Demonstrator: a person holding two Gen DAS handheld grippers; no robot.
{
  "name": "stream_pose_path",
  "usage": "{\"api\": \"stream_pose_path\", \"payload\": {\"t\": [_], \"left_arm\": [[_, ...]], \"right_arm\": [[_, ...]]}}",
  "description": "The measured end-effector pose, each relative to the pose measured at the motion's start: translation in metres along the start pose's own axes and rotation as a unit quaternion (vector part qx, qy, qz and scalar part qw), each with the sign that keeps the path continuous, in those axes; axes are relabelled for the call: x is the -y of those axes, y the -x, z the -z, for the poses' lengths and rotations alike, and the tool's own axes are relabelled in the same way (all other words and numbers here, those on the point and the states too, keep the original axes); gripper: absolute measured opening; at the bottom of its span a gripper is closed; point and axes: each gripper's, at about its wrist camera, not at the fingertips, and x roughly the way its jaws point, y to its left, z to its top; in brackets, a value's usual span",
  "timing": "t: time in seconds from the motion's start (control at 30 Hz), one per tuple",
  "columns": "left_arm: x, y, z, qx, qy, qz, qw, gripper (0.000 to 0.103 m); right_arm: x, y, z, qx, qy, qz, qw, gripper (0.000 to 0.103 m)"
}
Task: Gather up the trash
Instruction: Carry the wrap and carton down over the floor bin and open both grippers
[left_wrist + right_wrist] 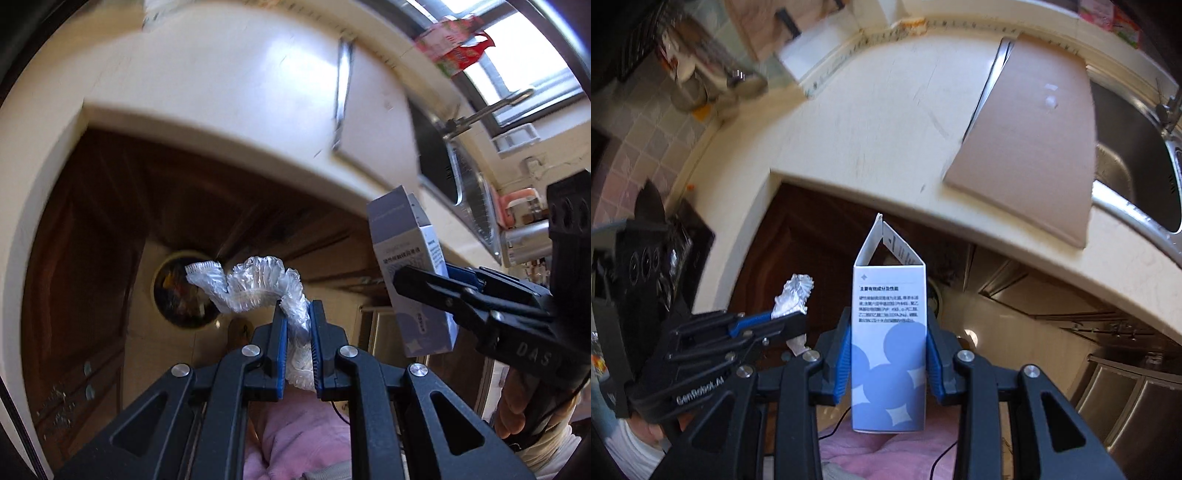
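Two bits of trash are already picked up: a crumpled plastic wrap (258, 284) is pinched tight in the left gripper (298, 343), and a small blue-and-white carton (888, 343) is clamped in the right gripper (888, 360). Both are held out past the countertop (886, 147) edge, nothing dropped yet; the round bin (181, 291) below looks like the target.

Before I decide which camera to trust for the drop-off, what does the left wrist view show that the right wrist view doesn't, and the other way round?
Only the left wrist view shows a round bin on the floor below the counter edge, with clutter inside.

Only the right wrist view shows the brown cardboard sheet lying flat on the counter beside the sink, and the carton's open top flap.

Both show the left tongs shut on crumpled clear plastic wrap, the right tongs clamping the white-and-blue carton, the cream counter and the steel sink.
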Motion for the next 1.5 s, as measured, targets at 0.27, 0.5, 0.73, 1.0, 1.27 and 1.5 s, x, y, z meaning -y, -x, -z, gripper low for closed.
{"api": "stream_pose_path", "payload": {"t": [0.27, 0.5, 0.73, 1.0, 1.27, 1.5], "left_arm": [[-0.084, -0.105, 0.017, -0.059, 0.05, -0.012, 0.9969, 0.009], [-0.147, -0.196, 0.008, -0.097, 0.064, -0.03, 0.9927, 0.028], [-0.193, -0.241, 0.009, -0.113, 0.106, -0.07, 0.9854, 0.053], [-0.205, -0.218, 0.032, -0.093, 0.113, -0.093, 0.9848, 0.063], [-0.201, -0.182, 0.034, -0.017, 0.099, -0.145, 0.9844, 0.068], [-0.191, -0.157, 0.027, 0.02, 0.094, -0.158, 0.9827, 0.076]], "right_arm": [[0.008, -0.152, 0.024, -0.078, 0.0, 0.017, 0.997, 0.034], [0.026, -0.263, 0.026, -0.132, -0.005, 0.029, 0.991, 0.034], [0.033, -0.323, 0.022, -0.168, -0.009, 0.041, 0.985, 0.034], [0.017, -0.355, 0.013, -0.204, 0.021, 0.045, 0.978, 0.035], [0.012, -0.372, 0.006, -0.197, 0.028, 0.045, 0.979, 0.036], [0.013, -0.36, 0.01, -0.189, 0.016, 0.031, 0.981, 0.067]]}}
